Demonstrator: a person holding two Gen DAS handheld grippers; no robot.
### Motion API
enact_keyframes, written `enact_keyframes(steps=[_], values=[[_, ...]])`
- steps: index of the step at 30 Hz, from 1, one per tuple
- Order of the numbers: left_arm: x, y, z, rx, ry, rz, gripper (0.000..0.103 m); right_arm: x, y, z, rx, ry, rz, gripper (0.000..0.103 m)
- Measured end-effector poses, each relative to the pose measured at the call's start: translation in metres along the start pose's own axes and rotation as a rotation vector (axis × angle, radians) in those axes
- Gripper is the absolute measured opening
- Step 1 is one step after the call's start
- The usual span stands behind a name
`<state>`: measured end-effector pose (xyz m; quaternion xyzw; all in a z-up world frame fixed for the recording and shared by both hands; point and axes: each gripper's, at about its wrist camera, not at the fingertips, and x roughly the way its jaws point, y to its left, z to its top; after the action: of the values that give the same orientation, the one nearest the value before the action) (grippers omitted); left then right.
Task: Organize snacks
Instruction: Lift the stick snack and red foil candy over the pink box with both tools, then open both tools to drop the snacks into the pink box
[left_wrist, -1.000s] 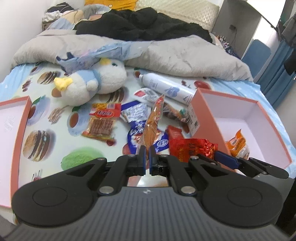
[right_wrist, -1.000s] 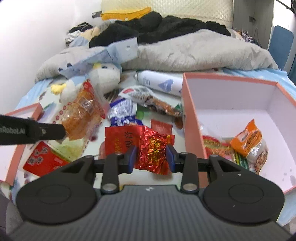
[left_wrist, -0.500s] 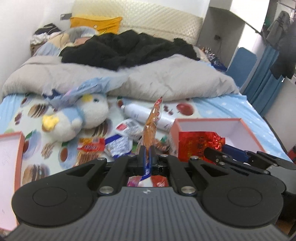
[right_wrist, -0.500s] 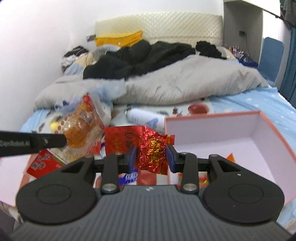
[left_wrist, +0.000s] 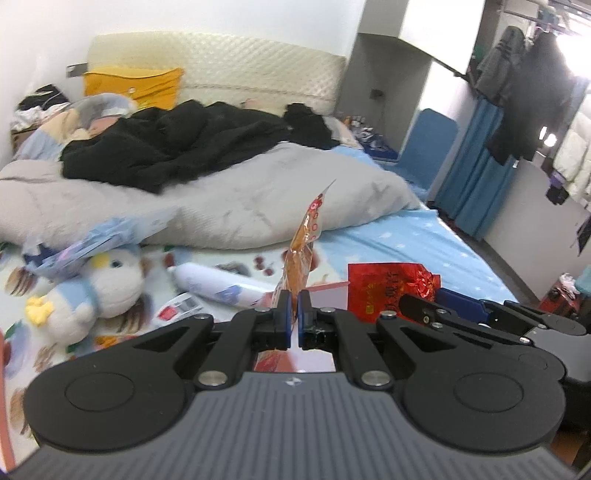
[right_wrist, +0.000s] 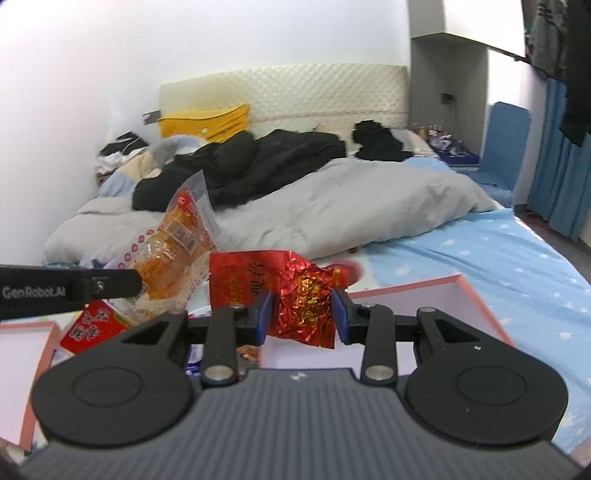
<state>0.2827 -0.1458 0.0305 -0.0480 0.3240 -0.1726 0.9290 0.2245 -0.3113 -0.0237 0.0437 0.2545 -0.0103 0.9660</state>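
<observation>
My left gripper (left_wrist: 293, 304) is shut on the edge of a clear orange snack packet (left_wrist: 304, 243), which stands up edge-on above the bed. From the right wrist view that same orange packet (right_wrist: 173, 251) hangs at the left, held by the left gripper's black finger (right_wrist: 110, 288). My right gripper (right_wrist: 302, 314) is shut on a crinkled red foil snack bag (right_wrist: 291, 291); this red bag (left_wrist: 384, 291) also shows at the right of the left wrist view. Below the right gripper lies the open pink box (right_wrist: 424, 291).
A penguin plush (left_wrist: 96, 291), a white spray can (left_wrist: 218, 286) and loose snack packets (right_wrist: 92, 326) lie on the printed bedsheet. A pink lid (right_wrist: 22, 343) sits at the left. A grey duvet (right_wrist: 332, 214) and black clothes cover the far bed.
Both grippers have risen with their packets held; the view tilted up from the snack pile and box interior toward the headboard and room.
</observation>
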Motion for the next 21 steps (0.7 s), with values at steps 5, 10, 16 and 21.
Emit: enact_keyframes(steps=[5,10,16,21], values=[[0.023,-0.033,0.008,0.044,0.032,-0.055,0.004,0.006,-0.033,0.002,0.025,0.018,-0.062,0.038],[0.063,-0.061,0.001,0.079,0.13,-0.101,0.004,0.023,-0.065,-0.007,0.027,0.111,-0.06,0.038],[0.118,-0.075,-0.015,0.089,0.289,-0.125,0.004,0.046,-0.102,-0.034,0.056,0.24,-0.089,0.038],[0.158,-0.079,-0.019,0.113,0.4,-0.115,0.004,0.067,-0.121,-0.054,0.098,0.335,-0.077,0.038]])
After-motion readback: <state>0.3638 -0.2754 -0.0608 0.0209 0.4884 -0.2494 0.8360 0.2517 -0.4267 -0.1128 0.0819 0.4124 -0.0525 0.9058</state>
